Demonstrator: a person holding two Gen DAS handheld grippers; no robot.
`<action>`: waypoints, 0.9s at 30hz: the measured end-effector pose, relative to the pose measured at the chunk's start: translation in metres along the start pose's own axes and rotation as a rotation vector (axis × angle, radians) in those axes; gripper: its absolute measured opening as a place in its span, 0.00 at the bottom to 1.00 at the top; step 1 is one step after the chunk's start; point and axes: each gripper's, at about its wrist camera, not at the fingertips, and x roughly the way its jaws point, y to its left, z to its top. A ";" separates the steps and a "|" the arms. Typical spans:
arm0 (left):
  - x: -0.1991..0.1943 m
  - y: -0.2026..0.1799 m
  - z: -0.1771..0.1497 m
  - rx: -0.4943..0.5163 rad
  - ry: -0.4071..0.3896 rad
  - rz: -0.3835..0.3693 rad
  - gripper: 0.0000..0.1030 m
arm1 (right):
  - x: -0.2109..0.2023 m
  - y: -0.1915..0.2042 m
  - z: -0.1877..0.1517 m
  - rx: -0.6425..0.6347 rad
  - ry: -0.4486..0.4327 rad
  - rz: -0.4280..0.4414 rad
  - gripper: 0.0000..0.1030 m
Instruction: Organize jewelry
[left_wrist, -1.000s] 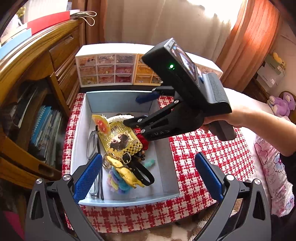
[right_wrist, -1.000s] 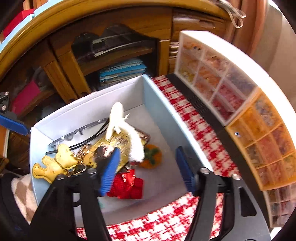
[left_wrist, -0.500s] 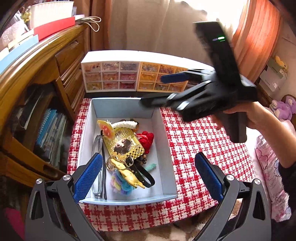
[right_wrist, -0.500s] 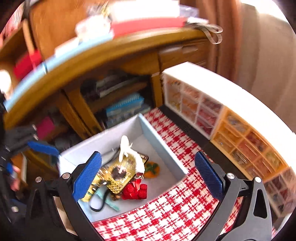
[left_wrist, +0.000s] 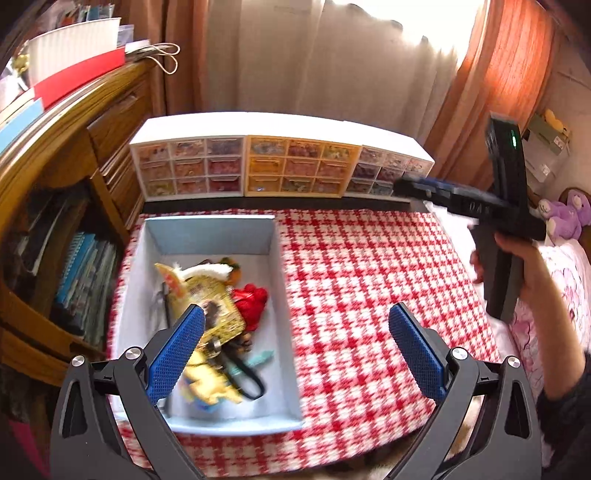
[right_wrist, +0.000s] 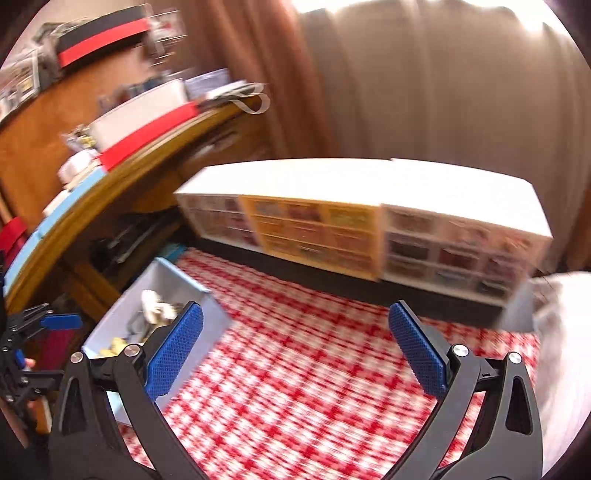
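A pale blue box (left_wrist: 280, 295) sits on the red-and-white checked cloth (left_wrist: 369, 288) and holds a jumble of keychains and trinkets (left_wrist: 218, 314), among them a red knitted piece (left_wrist: 253, 299) and a yellow charm (left_wrist: 208, 376). My left gripper (left_wrist: 295, 354) is open and empty, above the box's near right corner. My right gripper (right_wrist: 295, 354) is open and empty, raised over the cloth; in the left wrist view it (left_wrist: 410, 186) is far right, level with the drawer units. The box (right_wrist: 207, 314) lies at its lower left.
A row of small drawer units (left_wrist: 280, 170) filled with beads stands along the back of the cloth, also in the right wrist view (right_wrist: 351, 236). A wooden desk with books (left_wrist: 74, 229) is to the left. Curtains hang behind. A purple plush (left_wrist: 565, 214) sits far right.
My right gripper has lifted out of the box and swung away to the right, empty. My left gripper has pulled back and shifted right. The trinkets stay in the box.
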 end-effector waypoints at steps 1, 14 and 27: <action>0.005 -0.006 0.001 -0.008 0.000 -0.008 0.96 | -0.001 -0.010 -0.007 0.021 0.003 -0.036 0.94; 0.078 -0.097 0.031 0.100 -0.027 -0.056 0.97 | -0.008 -0.102 -0.083 0.350 0.060 -0.255 0.94; 0.181 -0.103 0.048 0.013 0.014 0.170 0.97 | 0.006 -0.092 -0.114 0.249 0.119 -0.391 0.94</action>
